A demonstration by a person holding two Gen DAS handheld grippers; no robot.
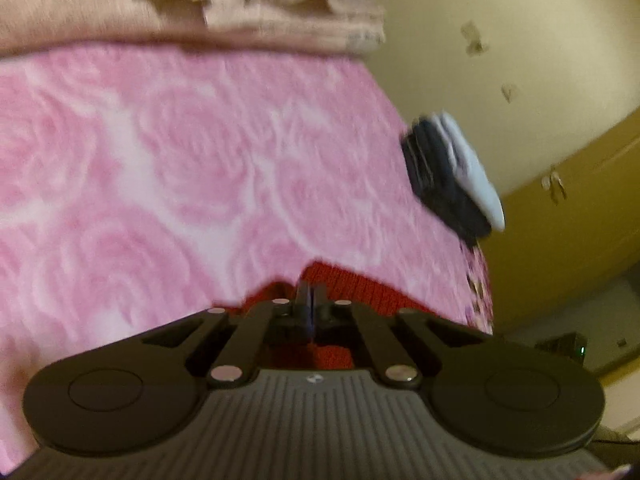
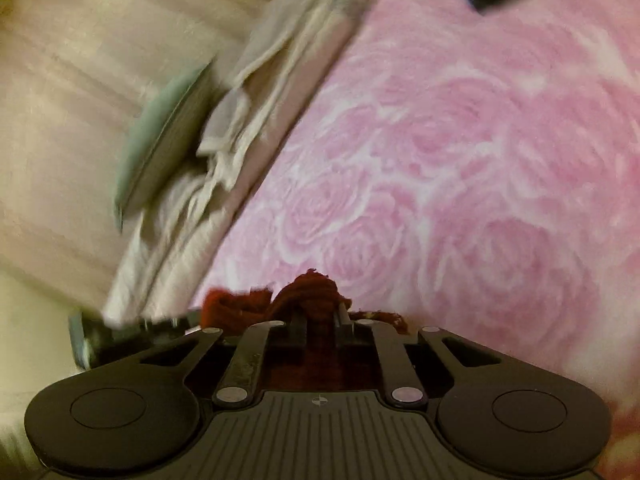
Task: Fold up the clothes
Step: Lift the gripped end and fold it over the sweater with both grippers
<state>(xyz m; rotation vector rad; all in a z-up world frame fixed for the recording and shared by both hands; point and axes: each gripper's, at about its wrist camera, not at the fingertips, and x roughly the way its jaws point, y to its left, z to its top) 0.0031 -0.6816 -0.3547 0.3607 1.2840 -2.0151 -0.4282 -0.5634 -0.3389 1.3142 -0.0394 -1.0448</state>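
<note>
Closest in the left wrist view, the left gripper (image 1: 308,300) has its fingers pressed together on the edge of a red knit garment (image 1: 360,284) lying on a pink rose-patterned blanket (image 1: 180,168). Beige folded cloth (image 1: 180,4) sits at the blanket's far edge, and a dark and white stack (image 1: 448,172) at its right edge.

From the right wrist, the right gripper (image 2: 322,314) is clamped on a bunched part of the red garment (image 2: 308,294), near the blanket's (image 2: 460,168) left edge beside crumpled white cloth (image 2: 240,128).

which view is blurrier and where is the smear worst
Right wrist view: worst, streaking the cream cloth at left; pink rose blanket softer. Left wrist view: milder blur on the dark folded stack; both tongs' bodies stay fairly sharp.
</note>
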